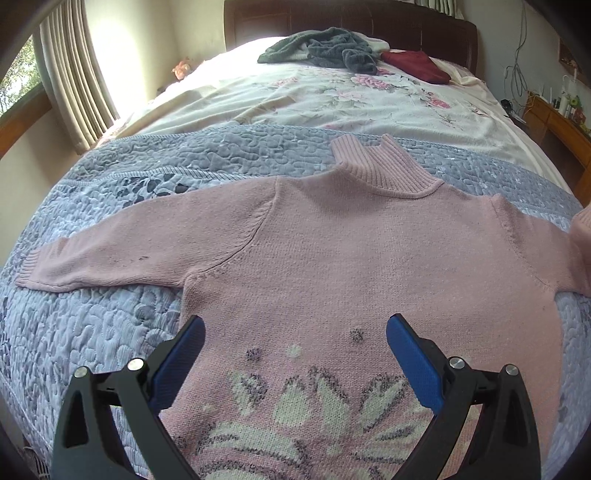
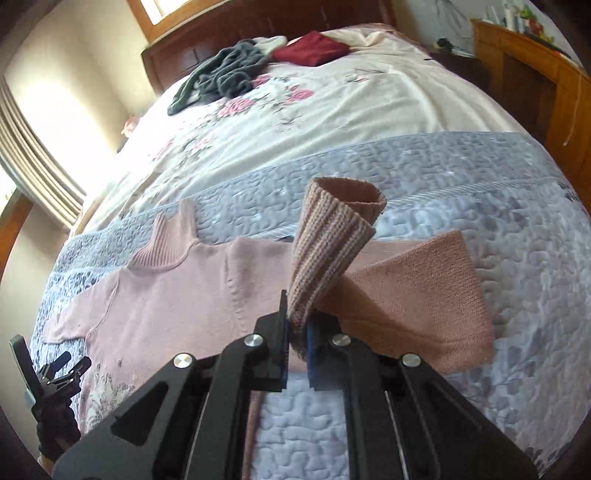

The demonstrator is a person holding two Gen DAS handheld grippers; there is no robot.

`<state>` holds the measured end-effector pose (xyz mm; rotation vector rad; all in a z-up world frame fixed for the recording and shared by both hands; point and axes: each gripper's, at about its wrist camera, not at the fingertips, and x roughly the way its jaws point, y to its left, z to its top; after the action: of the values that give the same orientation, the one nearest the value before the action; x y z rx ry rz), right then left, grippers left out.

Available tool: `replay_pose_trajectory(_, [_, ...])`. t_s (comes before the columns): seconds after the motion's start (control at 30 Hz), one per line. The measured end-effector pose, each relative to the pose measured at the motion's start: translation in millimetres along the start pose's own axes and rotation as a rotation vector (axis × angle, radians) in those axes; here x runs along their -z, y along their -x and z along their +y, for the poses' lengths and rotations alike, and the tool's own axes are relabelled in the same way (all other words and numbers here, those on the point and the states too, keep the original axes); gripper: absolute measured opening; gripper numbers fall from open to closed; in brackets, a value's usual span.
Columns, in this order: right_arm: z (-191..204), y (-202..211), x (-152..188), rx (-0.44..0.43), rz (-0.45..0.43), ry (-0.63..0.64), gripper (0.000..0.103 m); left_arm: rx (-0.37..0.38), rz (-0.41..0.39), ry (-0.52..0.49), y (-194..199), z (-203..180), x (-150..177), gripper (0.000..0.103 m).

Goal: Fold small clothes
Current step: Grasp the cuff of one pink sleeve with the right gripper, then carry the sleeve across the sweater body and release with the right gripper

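Pinching the sweater (image 2: 177,295) cuff (image 2: 332,236), right claw (image 2: 297,332) clamped, left claw (image 1: 295,354) spread above its hem

A blue-grey quilt (image 1: 110,332) covers the near end of the bed, with a floral sheet (image 1: 332,103) beyond it. Near the dark headboard (image 1: 369,18) lie a grey garment (image 1: 332,46) and a folded dark red one (image 1: 417,64). Curtains (image 1: 74,74) hang beside the window.
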<state>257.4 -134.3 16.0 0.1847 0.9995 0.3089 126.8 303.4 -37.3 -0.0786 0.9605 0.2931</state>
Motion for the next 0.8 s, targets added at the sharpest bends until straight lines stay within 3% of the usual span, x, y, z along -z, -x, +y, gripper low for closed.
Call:
replay_pose_trajectory(0.37, [104, -83, 27, -0.038, 0.146, 0.177, 0.006, 0.029, 0.017, 0.025, -8, 23, 0, 0.099])
replay_pose_trajectory(0.47, [117, -97, 41, -0.075, 0.211, 0.218, 0.018, 0.062, 0.028, 0.029, -10, 19, -4, 0.099])
replay_pose_trajectory(0.53, [118, -98, 51, -0.127, 0.244, 0.231, 0.028, 0.1, 0.04, 0.022, -12, 11, -7, 0.099])
replay_pose_trajectory(0.63, [107, -79, 59, -0.189, 0.234, 0.213, 0.028, 0.184, 0.068, 0.008, -15, -10, -13, 0.099])
replay_pose_trajectory(0.8, [59, -38, 69, -0.143, 0.191, 0.16, 0.028, 0.402, 0.192, -0.009, -37, -71, -25, 0.098])
